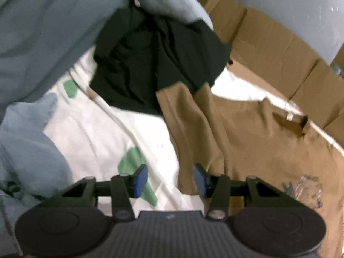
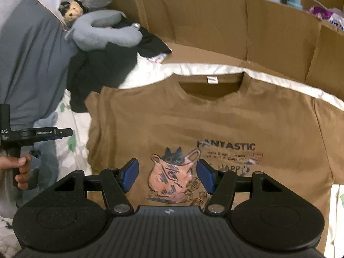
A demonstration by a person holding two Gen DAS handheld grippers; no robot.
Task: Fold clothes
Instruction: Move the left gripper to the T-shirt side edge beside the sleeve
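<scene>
Blue pads of our left claw (image 1: pixel 171 180) part-open, empty, straddling left side edge of brown T-shirt (image 2: pixel 215 120), flat on bed sheet (image 1: pixel 96 133), collar far. Right claw (image 2: pixel 167 177) wide, empty, over chest print. Left nearer sleeve.

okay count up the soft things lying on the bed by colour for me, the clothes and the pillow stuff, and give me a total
Brown: 1, the brown T-shirt laid flat, print up
Black: 1, the crumpled black garment beside its sleeve
Grey: 1, the grey neck pillow behind the black one
Grey-blue: 1, the grey-blue bedding bunched along the left side
Total: 4
</scene>
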